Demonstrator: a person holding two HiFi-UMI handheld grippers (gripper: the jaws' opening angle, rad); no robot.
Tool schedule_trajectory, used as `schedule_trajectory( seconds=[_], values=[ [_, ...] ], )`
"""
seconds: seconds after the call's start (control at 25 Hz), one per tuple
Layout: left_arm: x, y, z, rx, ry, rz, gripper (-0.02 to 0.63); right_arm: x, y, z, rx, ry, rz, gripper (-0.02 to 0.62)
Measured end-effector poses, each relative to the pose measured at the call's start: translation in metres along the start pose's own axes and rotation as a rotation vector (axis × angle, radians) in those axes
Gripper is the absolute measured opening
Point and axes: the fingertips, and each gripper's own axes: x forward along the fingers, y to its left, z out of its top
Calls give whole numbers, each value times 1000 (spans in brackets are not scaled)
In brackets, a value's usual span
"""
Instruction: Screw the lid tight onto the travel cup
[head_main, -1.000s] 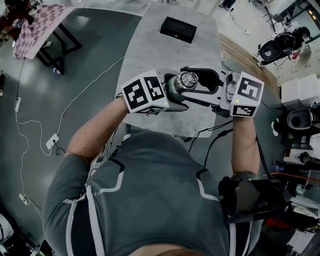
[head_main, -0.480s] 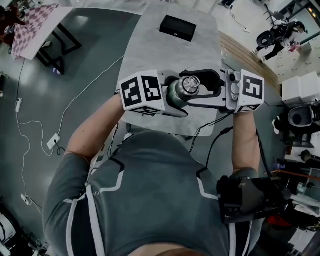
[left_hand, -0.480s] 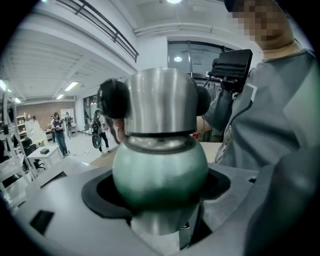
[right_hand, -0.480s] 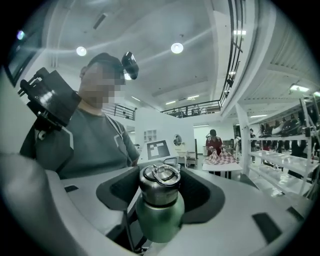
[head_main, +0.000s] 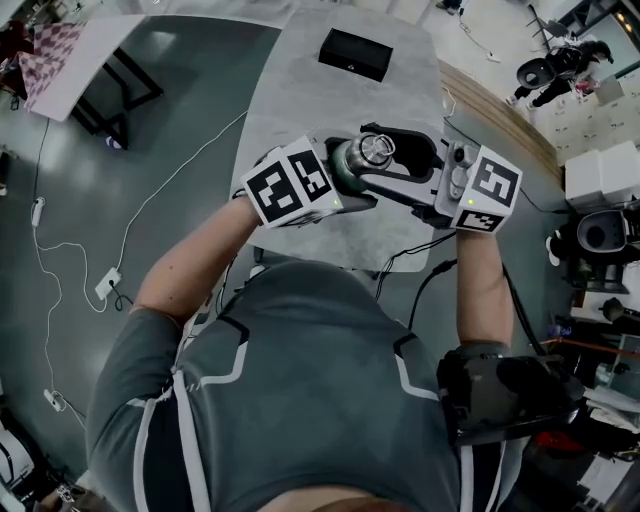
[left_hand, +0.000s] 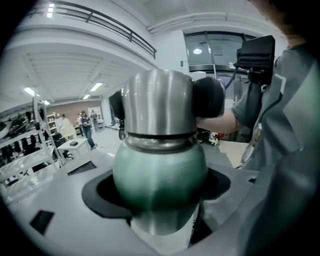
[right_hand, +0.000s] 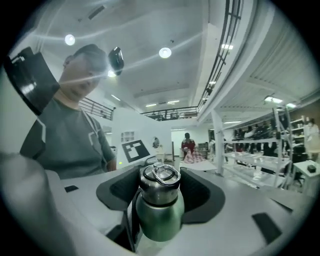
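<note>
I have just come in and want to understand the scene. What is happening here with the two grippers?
A person holds a gripper in each hand at a grey table. The left gripper is clamped on the green body of the travel cup. The right gripper has its jaws on both sides of the steel lid and appears to press on it. The lid sits on the cup; whether it is fully tight cannot be told.

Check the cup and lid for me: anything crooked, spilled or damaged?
Nothing stands out. The lid sits square on the green cup, which the left gripper holds by its body, and the right gripper is clamped on the lid. No spill or dent shows.
</note>
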Motion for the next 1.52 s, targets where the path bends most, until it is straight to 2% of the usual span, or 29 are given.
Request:
schedule_trajectory(
  seconds=[0.16,0.2,0.28,0.36,0.44,0.48,0.68,0.76,0.92,0.96,1.04,1.12,1.2,1.32,1.36,1.4,1.44,1.52],
  values=[
    [4,22,-20,-96,80,121,391,4,-25,-15,130,-38,-246,272],
    [4,25,-25,-96,98,129,391,6,-29,-19,156,-40,-280,272],
    [3,22,-28,-86,95,89,391,9,-27,-22,172,-50,-288,272],
    [0,10,-22,-72,57,16,391,9,-18,-16,139,-63,-237,273],
    [-4,0,-8,-71,15,-52,391,5,-6,-4,98,-72,-142,286],
    [-7,-4,-1,-73,-2,-82,391,2,-1,2,88,-78,-86,313],
    [-26,-37,12,10,-51,-285,391,-1,26,19,87,-99,230,317],
    [-30,-49,17,32,-61,-349,391,1,38,24,50,-82,333,316],
    [-31,-63,21,59,-50,-406,391,3,48,27,-11,-64,422,313],
    [-30,-63,20,61,-47,-401,391,3,49,27,-12,-71,424,285],
    [-27,-56,20,51,-45,-361,391,4,44,28,-6,-90,392,276],
    [-24,-42,16,24,-34,-286,391,6,32,24,8,-108,310,276],
    [-18,-21,6,-18,-6,-165,391,10,13,14,27,-112,157,276],
    [-6,17,-20,-90,82,54,391,15,-21,-9,90,-81,-150,276],
    [-2,23,-27,-103,105,90,391,16,-28,-16,114,-66,-219,276],
    [0,25,-31,-111,111,96,391,17,-30,-20,133,-55,-252,276],
    [1,22,-31,-111,99,76,391,17,-28,-22,139,-48,-251,276],
    [-1,7,-23,-71,56,-16,391,16,-14,-17,100,-40,-156,276]
  ],
)
